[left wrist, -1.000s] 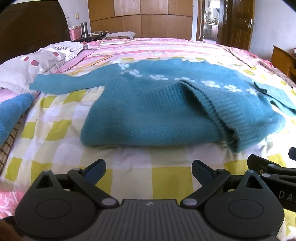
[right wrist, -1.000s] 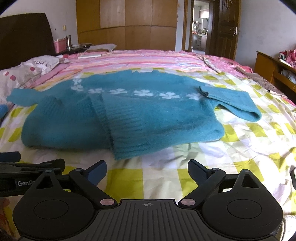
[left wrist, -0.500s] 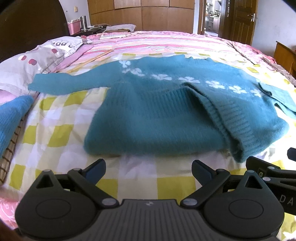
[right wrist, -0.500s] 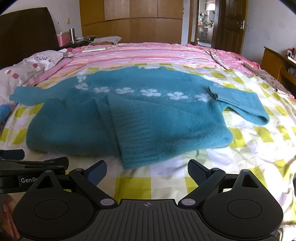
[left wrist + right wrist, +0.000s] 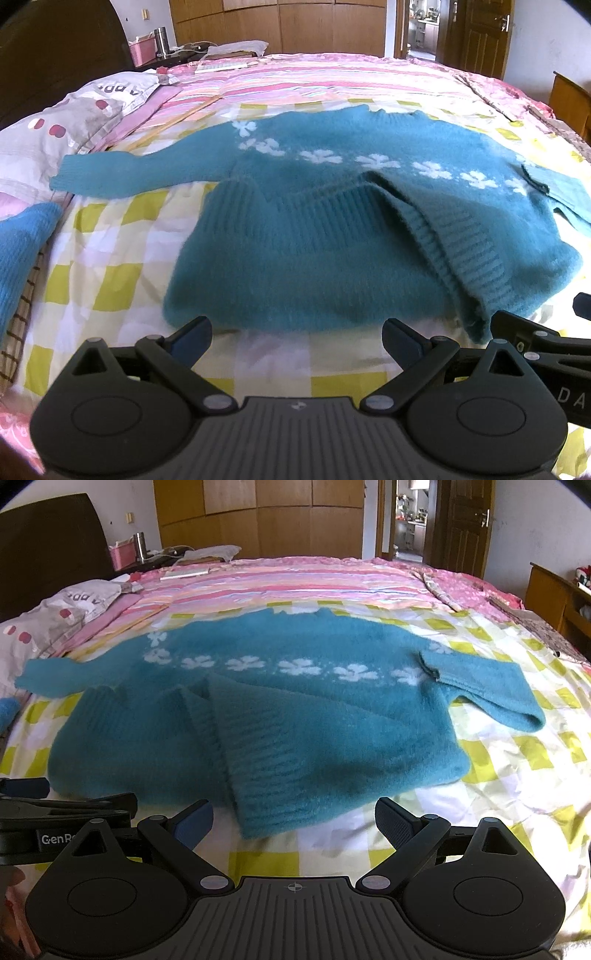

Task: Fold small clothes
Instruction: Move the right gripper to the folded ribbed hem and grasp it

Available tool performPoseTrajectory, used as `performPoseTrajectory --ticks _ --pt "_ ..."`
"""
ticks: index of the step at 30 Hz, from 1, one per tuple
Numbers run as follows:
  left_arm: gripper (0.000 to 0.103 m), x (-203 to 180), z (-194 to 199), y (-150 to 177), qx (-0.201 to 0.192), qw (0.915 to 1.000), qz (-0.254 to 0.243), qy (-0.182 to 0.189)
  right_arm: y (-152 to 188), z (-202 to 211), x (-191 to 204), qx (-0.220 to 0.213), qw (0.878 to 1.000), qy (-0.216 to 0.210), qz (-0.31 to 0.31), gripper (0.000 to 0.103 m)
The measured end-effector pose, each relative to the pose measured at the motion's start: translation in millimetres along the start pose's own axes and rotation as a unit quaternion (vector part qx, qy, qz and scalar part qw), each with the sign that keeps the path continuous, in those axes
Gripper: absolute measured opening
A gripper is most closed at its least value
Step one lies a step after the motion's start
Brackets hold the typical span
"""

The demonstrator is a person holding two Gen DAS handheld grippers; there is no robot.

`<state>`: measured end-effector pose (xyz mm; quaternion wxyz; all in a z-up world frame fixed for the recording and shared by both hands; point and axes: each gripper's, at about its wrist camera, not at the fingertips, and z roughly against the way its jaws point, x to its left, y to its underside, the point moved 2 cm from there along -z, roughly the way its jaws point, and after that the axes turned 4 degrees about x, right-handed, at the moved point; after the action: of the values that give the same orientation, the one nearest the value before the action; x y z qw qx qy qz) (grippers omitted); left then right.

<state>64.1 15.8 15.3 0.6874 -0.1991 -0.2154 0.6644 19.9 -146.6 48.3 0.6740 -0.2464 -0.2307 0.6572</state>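
- Left wrist view: left gripper (image 5: 297, 334) gapes empty before the sweater (image 5: 332, 236).
- Right gripper (image 5: 293, 818) likewise released; a shallow pinch may drag only the top layer.

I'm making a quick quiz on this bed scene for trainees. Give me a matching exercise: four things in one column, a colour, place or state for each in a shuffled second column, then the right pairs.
Things:
1. sweater
2. right sleeve
3. pillow
4. left tool

Descriptions:
A. open, holding nothing
B. teal with a row of white flowers
C. folded back onto the body
D. pale with red spots, at the head of the bed

Pairs: 1-B, 2-C, 3-D, 4-A
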Motion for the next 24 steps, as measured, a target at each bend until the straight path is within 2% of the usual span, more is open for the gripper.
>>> performPoseTrajectory --ticks 24 --pt "0.103 13 -11 -15 0.007 1.0 -0.003 0.001 -20 -20 16 0.004 1.0 -0.009 0.028 0.095"
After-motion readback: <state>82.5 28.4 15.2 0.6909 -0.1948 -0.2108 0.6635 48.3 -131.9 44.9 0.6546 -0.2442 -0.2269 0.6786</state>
